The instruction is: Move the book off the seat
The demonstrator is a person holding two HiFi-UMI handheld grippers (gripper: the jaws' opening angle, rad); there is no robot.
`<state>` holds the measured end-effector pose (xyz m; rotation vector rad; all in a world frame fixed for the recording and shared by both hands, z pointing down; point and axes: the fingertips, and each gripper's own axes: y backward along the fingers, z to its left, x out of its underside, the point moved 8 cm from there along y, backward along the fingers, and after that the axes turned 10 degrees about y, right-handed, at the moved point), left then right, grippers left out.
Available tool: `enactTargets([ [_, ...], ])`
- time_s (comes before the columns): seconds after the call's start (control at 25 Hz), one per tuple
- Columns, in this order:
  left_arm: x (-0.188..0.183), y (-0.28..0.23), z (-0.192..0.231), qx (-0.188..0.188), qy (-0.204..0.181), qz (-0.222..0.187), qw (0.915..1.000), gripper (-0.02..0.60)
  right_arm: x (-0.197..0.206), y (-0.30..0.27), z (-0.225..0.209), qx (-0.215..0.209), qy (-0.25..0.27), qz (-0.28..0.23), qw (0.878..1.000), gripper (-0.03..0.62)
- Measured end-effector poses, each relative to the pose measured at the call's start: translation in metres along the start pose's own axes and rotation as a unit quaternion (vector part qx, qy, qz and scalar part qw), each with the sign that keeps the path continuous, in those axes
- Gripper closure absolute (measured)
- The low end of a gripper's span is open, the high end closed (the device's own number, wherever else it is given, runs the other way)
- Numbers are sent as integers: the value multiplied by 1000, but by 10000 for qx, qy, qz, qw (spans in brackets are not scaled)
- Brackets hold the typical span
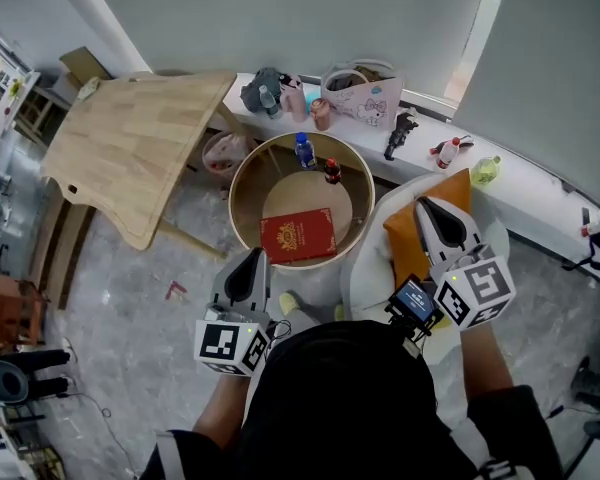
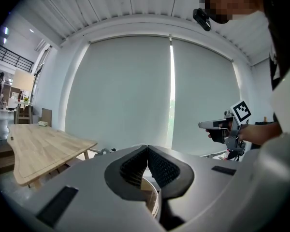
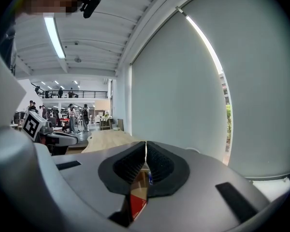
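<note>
The red book [image 1: 298,236] is found lying at the near rim of the round wooden counter [image 1: 242,183], beside the white seat [image 1: 375,258], so it is judged already off it. The left gripper [image 1: 255,258] and right gripper [image 1: 427,211] are held with jaws clenched on nothing, probably because no carrying is left.

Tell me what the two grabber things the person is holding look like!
Both are grey and beak-shaped, the left gripper and the right gripper. Inside each beak sit black ribbed pads. Each carries a white cube printed with black square markers, and the right one also has a small blue screen. The person wears a black top.
</note>
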<state>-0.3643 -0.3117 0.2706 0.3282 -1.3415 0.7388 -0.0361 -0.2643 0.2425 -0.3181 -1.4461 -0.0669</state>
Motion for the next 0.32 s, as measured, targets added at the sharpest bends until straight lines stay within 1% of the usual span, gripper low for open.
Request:
enactTargets([
  [0.12,-1,0,0,-8,11,12,10000,568,-2,-2,0,7,23,35,10000,576],
  [0.32,4,4,2,-45,24,23,10000,568,5,-4,6,-94,253,65,9996,576],
])
